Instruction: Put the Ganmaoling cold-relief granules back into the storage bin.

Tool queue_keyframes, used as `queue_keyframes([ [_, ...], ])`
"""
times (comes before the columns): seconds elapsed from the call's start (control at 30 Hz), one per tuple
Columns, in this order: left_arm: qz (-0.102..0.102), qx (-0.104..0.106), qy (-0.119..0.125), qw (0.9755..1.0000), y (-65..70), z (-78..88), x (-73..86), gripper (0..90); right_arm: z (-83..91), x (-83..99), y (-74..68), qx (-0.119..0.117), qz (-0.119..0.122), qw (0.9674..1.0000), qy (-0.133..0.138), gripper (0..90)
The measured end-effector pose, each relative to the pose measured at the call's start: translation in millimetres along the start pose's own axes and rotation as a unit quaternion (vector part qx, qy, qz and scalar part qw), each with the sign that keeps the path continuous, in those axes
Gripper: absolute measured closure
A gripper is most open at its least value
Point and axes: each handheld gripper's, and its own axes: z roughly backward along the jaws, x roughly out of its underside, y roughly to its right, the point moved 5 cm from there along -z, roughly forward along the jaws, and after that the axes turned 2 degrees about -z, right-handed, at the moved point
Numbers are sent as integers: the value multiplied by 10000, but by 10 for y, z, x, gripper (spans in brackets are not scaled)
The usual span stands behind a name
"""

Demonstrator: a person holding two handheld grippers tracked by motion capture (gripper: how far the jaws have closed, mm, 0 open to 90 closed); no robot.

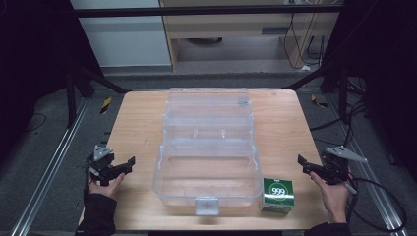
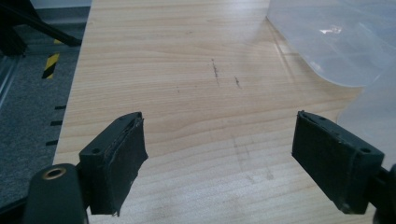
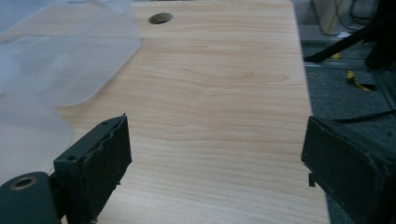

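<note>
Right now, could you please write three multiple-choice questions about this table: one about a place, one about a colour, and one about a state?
1. Where does the small box lie?
A. inside the clear plastic case
B. on the table, beside the case's front right corner
C. in the left gripper

2. What colour is the small box's top?
A. green with white "999"
B. red
C. plain yellow

3. How are the jaws of the right gripper?
A. shut on the box
B. shut on nothing
C. open

Answers: 1 B, the high view shows it on the wood next to the case. 2 A, the green top carries white digits. 3 C, the right gripper view shows bare table between wide-apart jaws.
</note>
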Motion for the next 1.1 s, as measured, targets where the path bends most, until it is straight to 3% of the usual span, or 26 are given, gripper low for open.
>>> queue_keyframes([
  [0.1,-28,44,1,10000,22,10,-9,166,24,-19,-60,-81,104,9999,3,88],
  [0.27,-67,74,-44,9999,36,-17,-10,171,100,-138,-207,-217,671,9975,69,90],
  [0.5,-20,98,-44,9999,21,25,-4,171,217,-257,-306,-468,843,9953,112,98],
  [0.53,-15,125,-67,9999,15,43,9,171,243,-302,-356,-547,1036,9931,66,97],
  [0.67,6,132,-103,9999,-5,50,31,170,264,-352,-432,-649,1243,9901,-37,89],
  [0.7,14,131,-139,9998,-18,36,40,167,269,-401,-496,-763,1406,9871,-84,88],
  [0.77,14,122,-157,9998,-21,29,45,167,268,-418,-517,-802,1463,9859,-103,88],
  [0.93,-92,6,-211,9997,-27,12,72,167,259,-564,-684,-1036,1801,9779,-225,81],
  [1.1,-92,-8,-230,9997,-33,5,82,167,279,-676,-768,-1100,1936,9746,-222,79],
])
